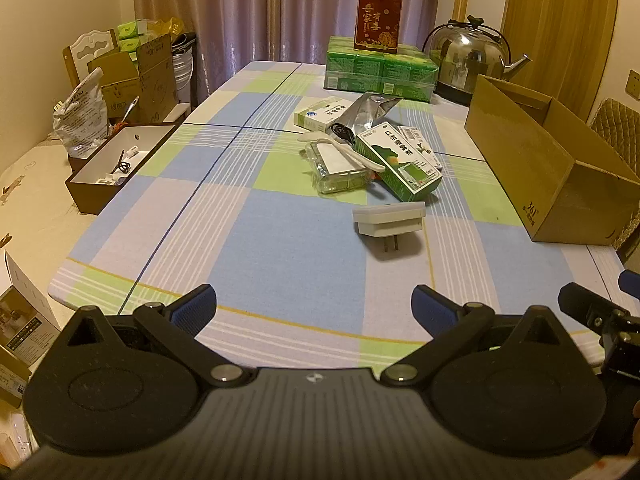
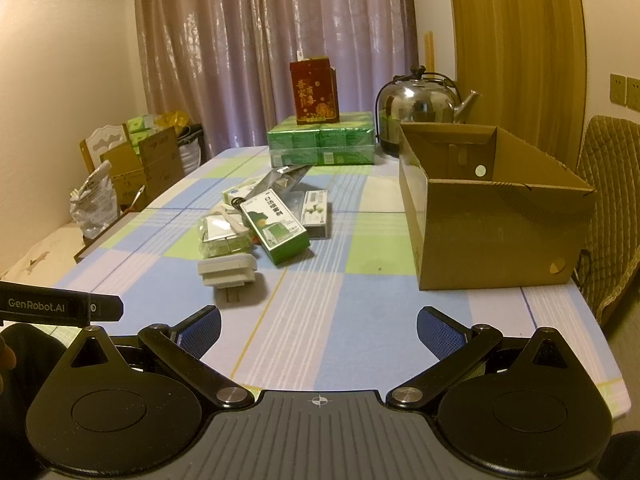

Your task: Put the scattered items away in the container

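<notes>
Clutter: plug (image 2: 228,273), green carton (image 2: 276,230), packets piled ahead of both spread, empty jaws; cardboard box (image 2: 492,236) ahead-right holds nothing visible. Nothing tidied yet.

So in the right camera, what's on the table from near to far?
White plug → green box → silver pouch → green packs → red box.

Both wrist views low at near table (image 1: 248,240) edge, facing curtain (image 2: 240,60); share central clutter.
</notes>
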